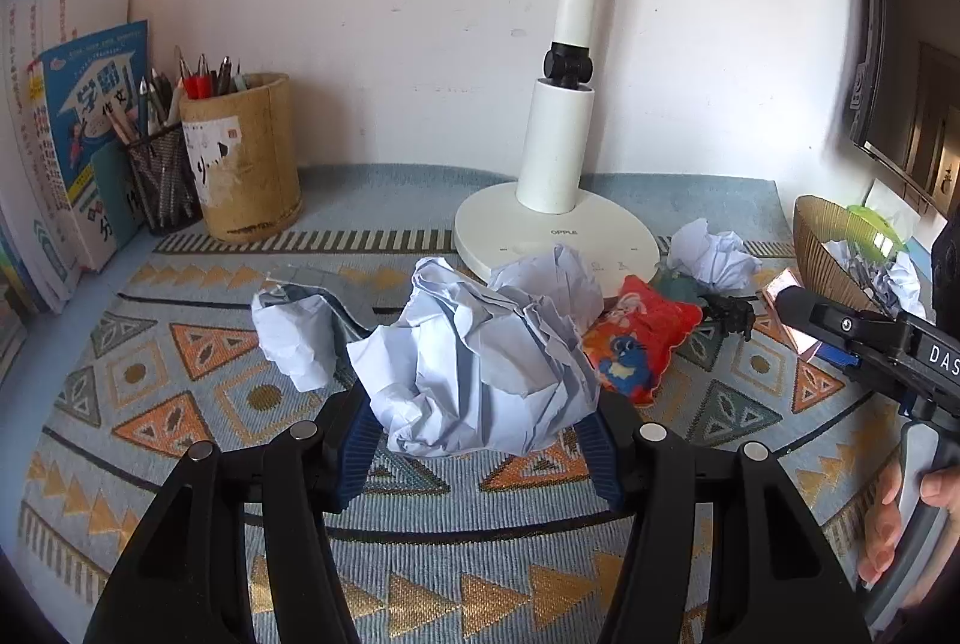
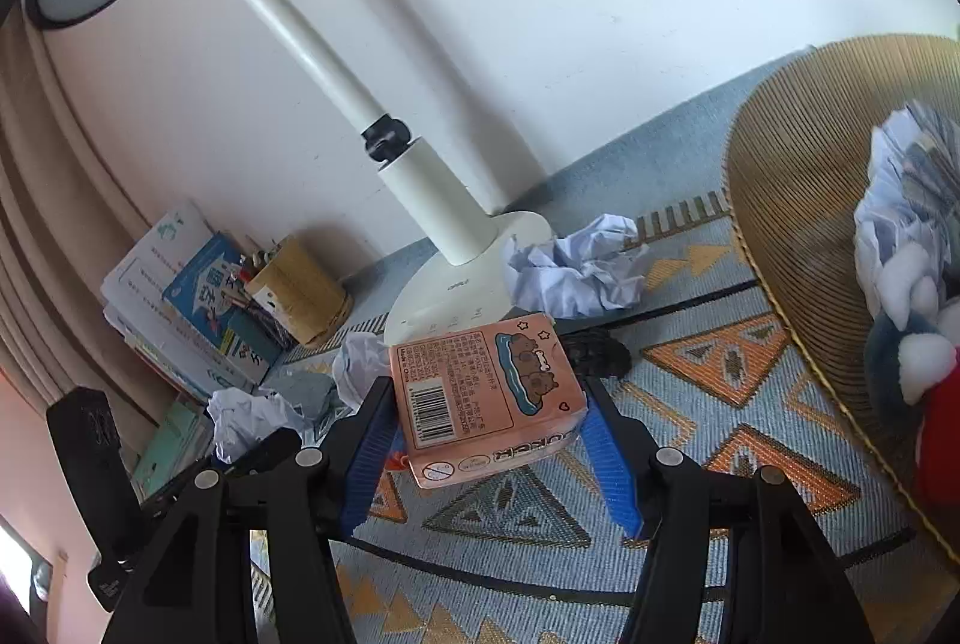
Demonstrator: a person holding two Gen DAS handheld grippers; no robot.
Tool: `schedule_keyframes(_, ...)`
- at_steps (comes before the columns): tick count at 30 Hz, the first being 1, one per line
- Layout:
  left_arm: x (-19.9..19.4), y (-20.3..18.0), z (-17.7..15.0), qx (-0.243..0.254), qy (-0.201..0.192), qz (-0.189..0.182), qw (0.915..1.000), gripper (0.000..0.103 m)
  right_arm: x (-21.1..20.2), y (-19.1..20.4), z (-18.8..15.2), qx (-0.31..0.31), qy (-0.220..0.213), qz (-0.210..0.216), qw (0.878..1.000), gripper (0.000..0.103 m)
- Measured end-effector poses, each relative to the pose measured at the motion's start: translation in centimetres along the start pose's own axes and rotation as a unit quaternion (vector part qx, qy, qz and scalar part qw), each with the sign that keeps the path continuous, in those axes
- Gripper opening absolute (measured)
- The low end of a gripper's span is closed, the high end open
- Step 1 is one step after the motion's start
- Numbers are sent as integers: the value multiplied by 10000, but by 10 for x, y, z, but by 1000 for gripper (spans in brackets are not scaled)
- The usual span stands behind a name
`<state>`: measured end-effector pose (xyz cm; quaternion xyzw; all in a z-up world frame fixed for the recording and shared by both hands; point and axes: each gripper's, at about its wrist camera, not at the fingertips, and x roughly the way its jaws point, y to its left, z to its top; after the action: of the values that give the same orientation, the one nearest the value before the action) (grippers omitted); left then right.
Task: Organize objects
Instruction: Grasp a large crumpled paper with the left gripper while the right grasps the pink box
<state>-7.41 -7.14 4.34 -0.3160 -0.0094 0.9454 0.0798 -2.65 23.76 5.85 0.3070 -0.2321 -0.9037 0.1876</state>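
Patterned mat (image 1: 180, 464) is serving as the sorting area: left gripper (image 1: 474, 428) is clamping a crumpled paper wad (image 1: 480, 362) in front of the lamp base (image 1: 540, 236), right gripper (image 2: 486, 422) is gripping a pink tissue pack (image 2: 486, 392) near that base, both probably heading for the woven basket (image 2: 798, 236).

Paper ball (image 1: 480, 362): white sheet, crumpled, matt, sharply creased.
Tissue pack (image 2: 486, 398): peach plastic film, glossy, printed.
Gripper fingers (image 1: 360, 452): blue ribbed pads on black matt plastic arms with bright metal pins.
Table mat (image 1: 180, 392): woven cloth, coarse, patterned, matt.
Lamp (image 1: 555, 224): smooth white plastic, faint sheen.
Basket (image 2: 792, 248): finely ribbed, golden-brown weave.
Pen pot (image 1: 249, 158): tan bamboo-like wood, worn paper label.
Pouch (image 1: 636, 338): red glossy printed plastic.
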Motion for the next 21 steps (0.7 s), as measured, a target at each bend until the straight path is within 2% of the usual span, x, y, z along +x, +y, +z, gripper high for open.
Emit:
schedule_keyframes(6,-5,-5,-1,122,-122,96,9998,55,13,35,-9,-839,85,-323,9959,59)
schedule_keyframes(14,-15,-3,-4,124,-386,-161,9990,55,8,80,-29,-2010,-164,-804,9762,60)
schedule_keyframes(17,-18,-4,-4,138,-455,-203,9987,56,7,88,-33,-2230,-231,-849,9708,60)
schedule_keyframes(21,-17,-5,-4,138,-443,-176,9988,56,6,88,-34,-2216,-258,-880,9708,60)
